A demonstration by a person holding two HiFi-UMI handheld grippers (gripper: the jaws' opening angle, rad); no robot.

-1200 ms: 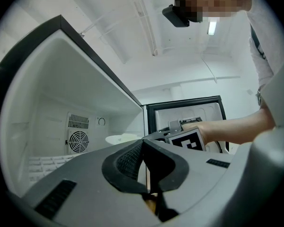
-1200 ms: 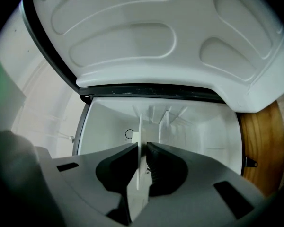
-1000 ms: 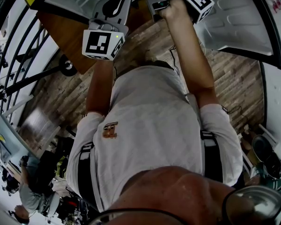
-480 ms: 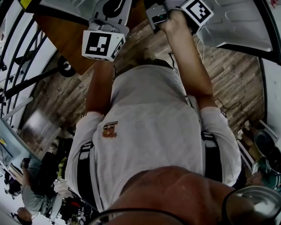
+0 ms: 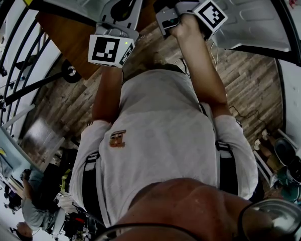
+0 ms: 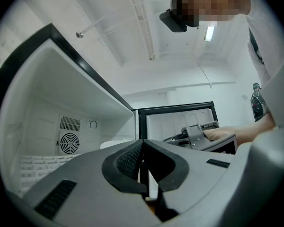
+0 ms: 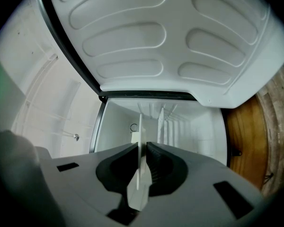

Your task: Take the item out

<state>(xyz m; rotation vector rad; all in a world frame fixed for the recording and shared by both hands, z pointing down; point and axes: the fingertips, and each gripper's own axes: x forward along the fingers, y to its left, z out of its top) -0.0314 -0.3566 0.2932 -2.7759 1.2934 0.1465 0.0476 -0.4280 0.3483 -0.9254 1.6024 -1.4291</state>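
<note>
An open white fridge stands in front of me, its ribbed door swung wide. My right gripper is shut on a thin white panel, seen edge-on between the pads and sticking out toward the fridge cavity. In the head view the right gripper is up by the door, its fingertips hidden. My left gripper is shut with nothing held and points into the fridge interior; in the head view the left gripper is beside the right one.
White wire shelves and a round fan vent are at the back of the cavity. A brown wooden cabinet stands beside the fridge on a wood plank floor. A black stand is at left.
The right hand and its marker cube have drawn slightly back toward my body. The left gripper has barely moved.
</note>
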